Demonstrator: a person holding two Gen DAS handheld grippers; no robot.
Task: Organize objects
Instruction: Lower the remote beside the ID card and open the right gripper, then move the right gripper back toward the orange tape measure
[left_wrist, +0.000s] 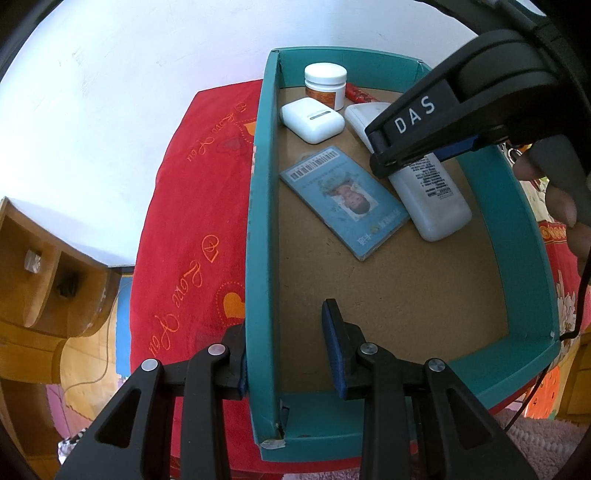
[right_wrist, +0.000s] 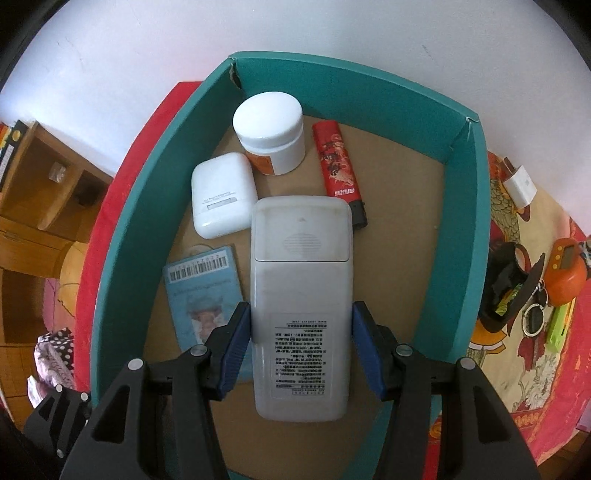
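A teal box (left_wrist: 260, 229) with a cardboard floor holds a white jar (left_wrist: 325, 85), a white earbud case (left_wrist: 312, 119), a blue ID card (left_wrist: 345, 197), a red lighter (right_wrist: 337, 168) and a white remote (right_wrist: 301, 295). My right gripper (right_wrist: 301, 343) straddles the remote's lower half inside the box, its blue pads (right_wrist: 233, 347) just off the remote's sides. It also shows in the left wrist view (left_wrist: 402, 157) over the remote (left_wrist: 430, 195). My left gripper (left_wrist: 288, 350) stands open astride the box's left wall (right_wrist: 122, 236), one finger on each side.
The box sits on a red embroidered cloth (left_wrist: 192, 229). To the right of the box lie a white charger (right_wrist: 519, 186), an orange device (right_wrist: 565, 269), keys (right_wrist: 533, 314) and a green item (right_wrist: 559, 326). A wooden shelf (left_wrist: 40, 266) stands left, a white wall behind.
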